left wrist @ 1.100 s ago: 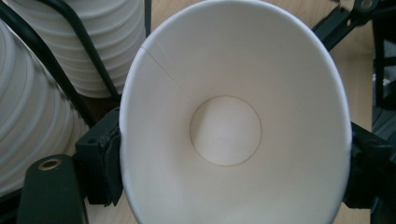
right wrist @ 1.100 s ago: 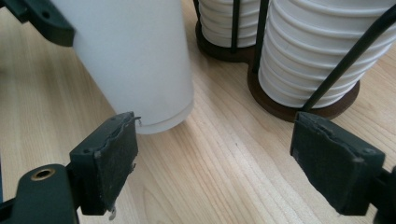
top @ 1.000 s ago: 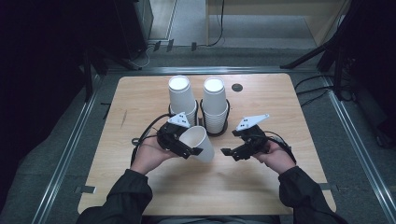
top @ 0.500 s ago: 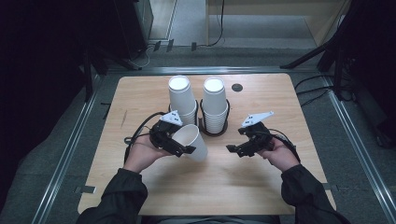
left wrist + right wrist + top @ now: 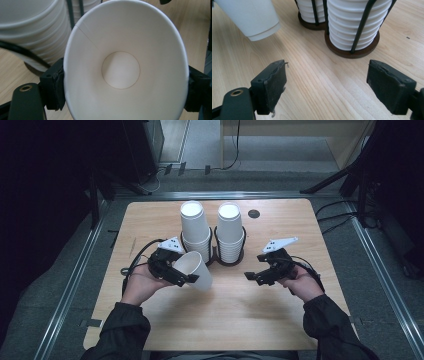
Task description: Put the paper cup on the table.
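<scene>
My left gripper (image 5: 186, 273) is shut on a white paper cup (image 5: 195, 269) at its rim and holds it tilted above the table, in front of the left stack. In the left gripper view the cup (image 5: 125, 65) faces me mouth-on, with a pad pressed to each side of its rim. Two upside-down stacks of white cups (image 5: 196, 230) (image 5: 230, 231) stand in a black wire holder (image 5: 216, 251) at the table's middle. My right gripper (image 5: 253, 275) hovers open to the right of the holder, with nothing between its pads (image 5: 273, 85).
The wooden table (image 5: 235, 310) has bare room in front of the holder. A small dark round spot (image 5: 254, 213) sits near the back edge. Cables trail from both grippers. Metal rails and dark floor surround the table.
My left gripper has carried the cup leftward and toward the table's front, away from the left stack. The right gripper has stayed roughly where it was.
</scene>
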The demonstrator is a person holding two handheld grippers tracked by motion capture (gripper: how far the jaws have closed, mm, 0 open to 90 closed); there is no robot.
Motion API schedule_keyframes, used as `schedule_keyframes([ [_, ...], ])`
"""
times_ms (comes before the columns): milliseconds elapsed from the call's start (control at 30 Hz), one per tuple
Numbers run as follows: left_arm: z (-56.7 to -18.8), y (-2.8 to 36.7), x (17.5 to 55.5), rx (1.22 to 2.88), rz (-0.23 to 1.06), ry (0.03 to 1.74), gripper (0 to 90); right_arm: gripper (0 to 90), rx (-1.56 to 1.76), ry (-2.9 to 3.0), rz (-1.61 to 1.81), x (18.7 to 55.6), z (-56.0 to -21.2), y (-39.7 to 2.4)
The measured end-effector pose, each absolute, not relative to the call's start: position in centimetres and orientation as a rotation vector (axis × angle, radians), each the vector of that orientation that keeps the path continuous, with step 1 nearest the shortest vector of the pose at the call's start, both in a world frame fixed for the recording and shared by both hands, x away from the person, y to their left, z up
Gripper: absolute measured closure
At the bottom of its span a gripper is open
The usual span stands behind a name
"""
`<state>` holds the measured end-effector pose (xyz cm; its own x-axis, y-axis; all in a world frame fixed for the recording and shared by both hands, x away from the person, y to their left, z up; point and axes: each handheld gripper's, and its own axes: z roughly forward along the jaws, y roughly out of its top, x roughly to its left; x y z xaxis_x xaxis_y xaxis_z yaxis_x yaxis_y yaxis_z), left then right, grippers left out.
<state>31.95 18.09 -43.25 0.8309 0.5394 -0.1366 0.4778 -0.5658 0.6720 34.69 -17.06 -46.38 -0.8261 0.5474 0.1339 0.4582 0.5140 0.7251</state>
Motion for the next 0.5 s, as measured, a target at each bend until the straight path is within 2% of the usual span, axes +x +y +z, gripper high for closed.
schedule_keyframes([
  [100, -43.3, 18.8, 31.9, 2.271, 0.122, 0.762, 15.0, 19.0, 0.871, 2.607, 1.197, 34.6, -46.3, -17.1],
  [500, -43.4, 21.4, 32.2, 2.223, 0.14, 0.859, 14.9, 19.0, 0.862, 2.602, 1.186, 35.3, -46.6, -17.3],
])
